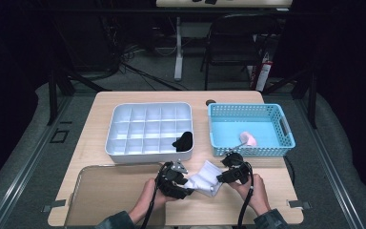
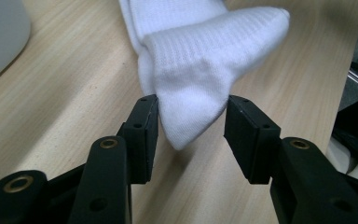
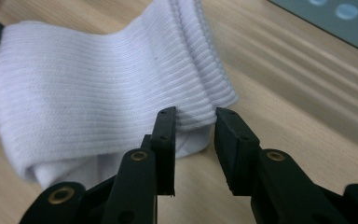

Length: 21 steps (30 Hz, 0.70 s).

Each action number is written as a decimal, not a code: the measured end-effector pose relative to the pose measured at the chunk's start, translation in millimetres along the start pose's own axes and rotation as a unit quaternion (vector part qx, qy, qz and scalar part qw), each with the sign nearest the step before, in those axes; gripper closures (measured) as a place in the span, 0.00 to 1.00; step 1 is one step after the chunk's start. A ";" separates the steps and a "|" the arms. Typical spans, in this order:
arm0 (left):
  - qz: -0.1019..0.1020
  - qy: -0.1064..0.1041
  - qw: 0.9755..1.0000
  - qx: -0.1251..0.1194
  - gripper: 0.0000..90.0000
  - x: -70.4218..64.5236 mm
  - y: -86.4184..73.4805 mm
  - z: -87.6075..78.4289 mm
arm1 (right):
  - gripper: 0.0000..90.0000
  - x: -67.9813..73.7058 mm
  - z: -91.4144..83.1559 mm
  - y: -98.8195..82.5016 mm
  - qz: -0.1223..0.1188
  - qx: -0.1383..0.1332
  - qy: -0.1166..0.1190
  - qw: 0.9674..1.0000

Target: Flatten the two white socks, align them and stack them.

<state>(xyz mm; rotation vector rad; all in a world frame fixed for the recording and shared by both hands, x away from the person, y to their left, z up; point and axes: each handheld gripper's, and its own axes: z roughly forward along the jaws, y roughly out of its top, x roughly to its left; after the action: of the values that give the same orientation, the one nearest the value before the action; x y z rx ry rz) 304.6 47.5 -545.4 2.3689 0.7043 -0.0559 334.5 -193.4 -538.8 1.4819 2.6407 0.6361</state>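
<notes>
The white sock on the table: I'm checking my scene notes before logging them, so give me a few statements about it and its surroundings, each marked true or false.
1. The white sock lies on the wooden table between the two grippers. True.
2. The left gripper has the sock's toe end between its jaws. True.
3. The blue basket is empty. False: a pink item lies in it.
4. A black item sits in a compartment of the grey divided tray. True.
5. The right gripper is at the sock's toe. False: its jaws sit at the ribbed cuff.
</notes>
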 end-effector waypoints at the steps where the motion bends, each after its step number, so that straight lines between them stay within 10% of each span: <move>1: 0.002 -0.001 1.000 0.003 0.62 -0.9 0.1 -0.3 | 0.78 0.8 1.6 0.9 0.000 -0.005 -0.004 1.000; 10: 0.007 -0.041 0.999 0.007 0.63 -15.2 -1.1 6.8 | 0.76 2.5 8.9 13.6 -0.011 -0.065 -0.017 0.998; 21: -0.022 -0.024 0.999 -0.014 0.56 1.1 -4.6 -16.9 | 0.61 24.5 -39.6 1.2 0.001 -0.067 0.016 0.998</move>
<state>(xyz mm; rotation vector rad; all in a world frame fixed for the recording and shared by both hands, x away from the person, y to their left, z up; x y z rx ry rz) 300.9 61.1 -535.1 2.3179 0.7301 -0.1211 312.9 -185.6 -498.3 1.4509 2.5621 0.8251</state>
